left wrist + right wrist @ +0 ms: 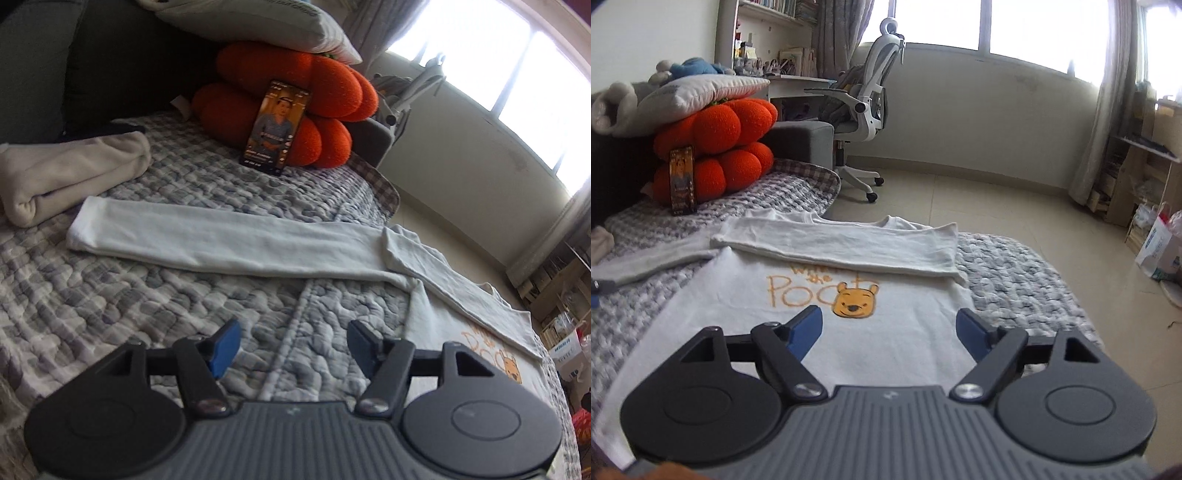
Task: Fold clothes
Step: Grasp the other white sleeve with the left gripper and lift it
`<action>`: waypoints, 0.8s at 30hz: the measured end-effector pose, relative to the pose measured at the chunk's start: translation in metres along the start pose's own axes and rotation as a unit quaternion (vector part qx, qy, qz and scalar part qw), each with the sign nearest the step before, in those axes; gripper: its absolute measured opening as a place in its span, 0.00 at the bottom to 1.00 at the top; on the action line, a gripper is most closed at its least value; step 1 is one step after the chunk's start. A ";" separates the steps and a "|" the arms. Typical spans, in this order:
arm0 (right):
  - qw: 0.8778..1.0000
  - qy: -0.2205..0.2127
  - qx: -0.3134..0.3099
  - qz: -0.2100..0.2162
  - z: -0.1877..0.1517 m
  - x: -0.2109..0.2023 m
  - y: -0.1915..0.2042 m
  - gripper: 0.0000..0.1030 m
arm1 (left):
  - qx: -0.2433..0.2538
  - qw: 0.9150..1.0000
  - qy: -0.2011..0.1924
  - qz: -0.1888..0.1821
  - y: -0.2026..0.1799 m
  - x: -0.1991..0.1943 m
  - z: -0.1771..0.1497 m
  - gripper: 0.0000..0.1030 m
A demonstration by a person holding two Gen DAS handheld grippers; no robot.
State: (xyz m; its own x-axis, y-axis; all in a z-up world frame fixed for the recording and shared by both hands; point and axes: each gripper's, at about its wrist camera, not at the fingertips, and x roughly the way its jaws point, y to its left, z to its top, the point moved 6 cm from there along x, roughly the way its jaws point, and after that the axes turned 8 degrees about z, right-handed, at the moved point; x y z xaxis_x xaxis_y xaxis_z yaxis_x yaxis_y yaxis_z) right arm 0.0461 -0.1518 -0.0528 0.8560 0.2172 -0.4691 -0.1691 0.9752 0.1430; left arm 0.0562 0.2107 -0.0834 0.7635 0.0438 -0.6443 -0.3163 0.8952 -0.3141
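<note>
The bed takes up most of the room, covered by a grey-and-white quilted blanket (pixel 155 295) that puckers into little pillows all over. Spread flat on it lies the white long-sleeved shirt (pixel 886 332), front up, with an orange bear face and lettering printed on the chest; one sleeve (pixel 842 247) is folded across the body just above the print, while the other sleeve (pixel 207 240) stretches straight out over the blanket. At the head end sit two stacked orange plush cushions (pixel 295 92) with a grey pillow (pixel 258 22) on top, and a folded beige garment (pixel 70 177) rests near the outstretched cuff. A phone (pixel 275 127) leans upright against the cushions (its screen is lit). The left gripper (pixel 291 345) hovers over bare blanket beside the shirt, fingers spread apart and empty. The right gripper (pixel 890 332) hangs over the shirt's lower body, likewise spread wide, holding nothing.
</note>
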 end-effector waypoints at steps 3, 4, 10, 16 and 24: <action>0.999 -0.002 0.039 0.024 0.008 0.015 0.009 0.83 | -0.055 0.998 0.024 0.013 0.025 0.007 0.002 0.63; 0.998 -0.003 0.044 0.034 0.005 0.020 0.011 0.83 | -0.075 0.997 0.029 0.019 0.034 0.008 0.003 0.63; 0.998 0.049 -0.004 0.030 -0.014 0.048 0.027 0.83 | -0.122 0.991 0.010 0.059 0.068 0.024 0.021 0.62; 0.992 0.060 -0.114 0.005 -0.025 0.059 0.033 0.83 | -0.183 0.979 -0.032 0.084 0.075 0.047 0.044 0.61; 0.997 0.047 -0.060 0.025 -0.008 0.063 0.014 0.88 | -0.268 0.942 -0.111 0.168 0.078 0.063 0.054 0.37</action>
State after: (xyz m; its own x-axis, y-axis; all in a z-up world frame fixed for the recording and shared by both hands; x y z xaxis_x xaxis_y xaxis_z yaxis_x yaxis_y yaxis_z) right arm 0.0940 -0.1239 -0.0874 0.7960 0.2632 -0.5450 -0.2725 0.9599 0.0656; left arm 0.1104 0.3073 -0.1107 0.6499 0.4286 -0.6276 -0.7543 0.4646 -0.4638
